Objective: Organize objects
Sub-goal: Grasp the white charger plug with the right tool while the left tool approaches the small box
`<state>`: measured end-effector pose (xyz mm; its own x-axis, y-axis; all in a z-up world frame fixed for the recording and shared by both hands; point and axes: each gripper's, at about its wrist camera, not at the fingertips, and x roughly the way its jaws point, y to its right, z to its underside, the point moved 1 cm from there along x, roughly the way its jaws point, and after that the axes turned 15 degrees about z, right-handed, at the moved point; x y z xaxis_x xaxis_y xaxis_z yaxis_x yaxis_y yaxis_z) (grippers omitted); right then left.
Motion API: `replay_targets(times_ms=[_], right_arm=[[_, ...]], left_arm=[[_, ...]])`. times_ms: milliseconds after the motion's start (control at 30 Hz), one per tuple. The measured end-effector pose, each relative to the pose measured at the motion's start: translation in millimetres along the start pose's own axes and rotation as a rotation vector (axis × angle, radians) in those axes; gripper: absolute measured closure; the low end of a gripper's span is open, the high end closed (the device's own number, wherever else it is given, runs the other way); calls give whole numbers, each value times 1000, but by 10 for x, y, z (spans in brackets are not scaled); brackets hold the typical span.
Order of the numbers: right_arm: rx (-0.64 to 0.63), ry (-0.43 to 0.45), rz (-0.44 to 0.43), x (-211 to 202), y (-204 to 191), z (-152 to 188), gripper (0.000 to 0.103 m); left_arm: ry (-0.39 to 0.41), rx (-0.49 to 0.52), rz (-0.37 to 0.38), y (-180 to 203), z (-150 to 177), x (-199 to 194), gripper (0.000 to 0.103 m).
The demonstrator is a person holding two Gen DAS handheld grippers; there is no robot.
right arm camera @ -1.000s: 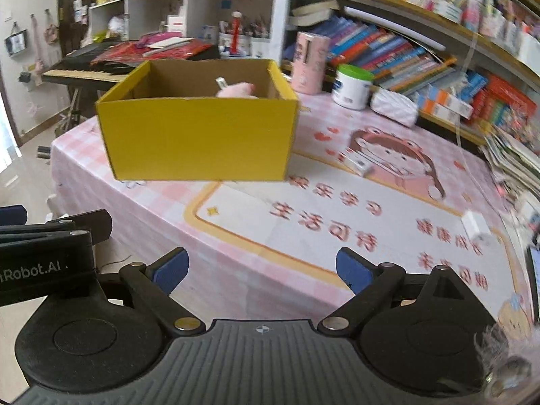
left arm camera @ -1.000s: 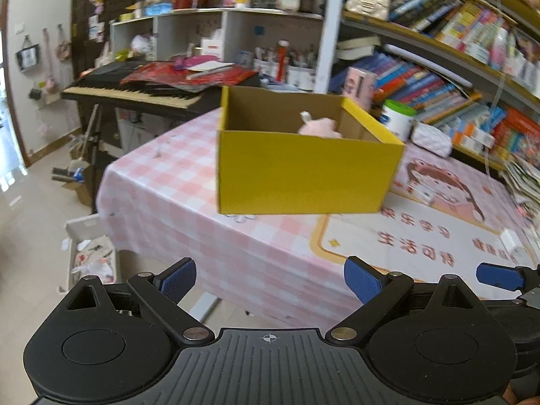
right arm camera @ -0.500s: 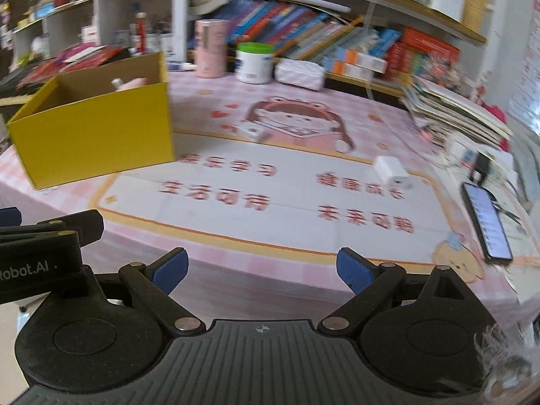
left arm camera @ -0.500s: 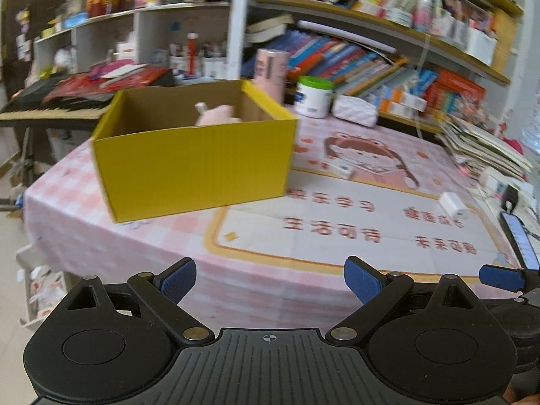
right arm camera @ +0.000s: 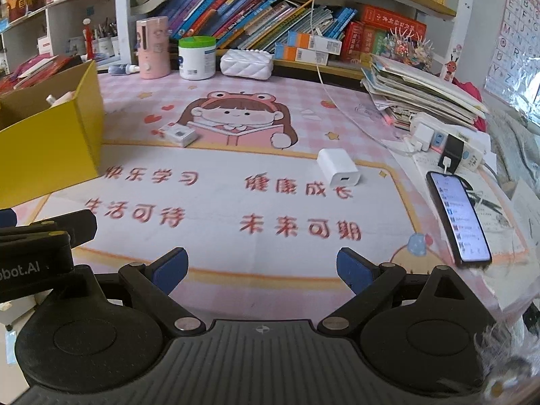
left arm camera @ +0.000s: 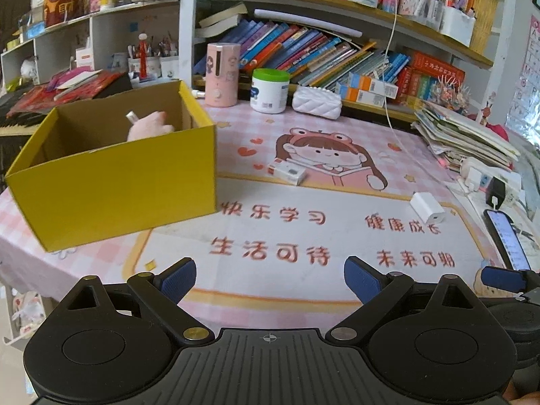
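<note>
A yellow cardboard box point(left arm camera: 114, 189) point(right arm camera: 50, 141) stands at the table's left end, with a pink soft toy point(left arm camera: 148, 130) inside it. On the pink cartoon mat point(left arm camera: 303, 233) point(right arm camera: 256, 202) lie a small white packet point(left arm camera: 287, 172) point(right arm camera: 178, 133) and a white charger cube point(left arm camera: 427, 207) point(right arm camera: 338, 167). My left gripper point(left arm camera: 270, 278) hovers open over the mat's near edge, nothing between its blue pads. My right gripper point(right arm camera: 262, 268) is open too, beside it on the right, with nothing in its jaws.
At the back stand a pink canister point(left arm camera: 221, 74), a white tub with a green lid point(left arm camera: 270, 91) and a white quilted pouch point(left arm camera: 317, 105), below shelves of books. On the right: a lit phone point(right arm camera: 459, 217), a power strip point(right arm camera: 449, 143) with cables, stacked papers point(right arm camera: 422, 91).
Both views have swung right, from the box and the table's left end to the middle of the mat. The packet, charger and phone have come into sight. Both grippers stayed open.
</note>
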<state>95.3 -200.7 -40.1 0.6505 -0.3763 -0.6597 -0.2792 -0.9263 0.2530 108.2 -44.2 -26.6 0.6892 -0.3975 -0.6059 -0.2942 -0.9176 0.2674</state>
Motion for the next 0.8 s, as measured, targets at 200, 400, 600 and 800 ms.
replay_targets(times_ms=[200,400,600,800], right_arm=[[-8,-20,-15,344,147,-192,8],[-14,-35,-30,681,280,-352,8],[-22,-45,-44,996,410,-490,8],[-42,-39,-56,1270,479,-636,8]], left_arm=[[-12,-8,-22,138,-145,304,7],[-24,-19,-45,259,-262,579,7],[-28,-45,-83,346,-378,811,7],[-14,-70,-128,392,-491,983,7]])
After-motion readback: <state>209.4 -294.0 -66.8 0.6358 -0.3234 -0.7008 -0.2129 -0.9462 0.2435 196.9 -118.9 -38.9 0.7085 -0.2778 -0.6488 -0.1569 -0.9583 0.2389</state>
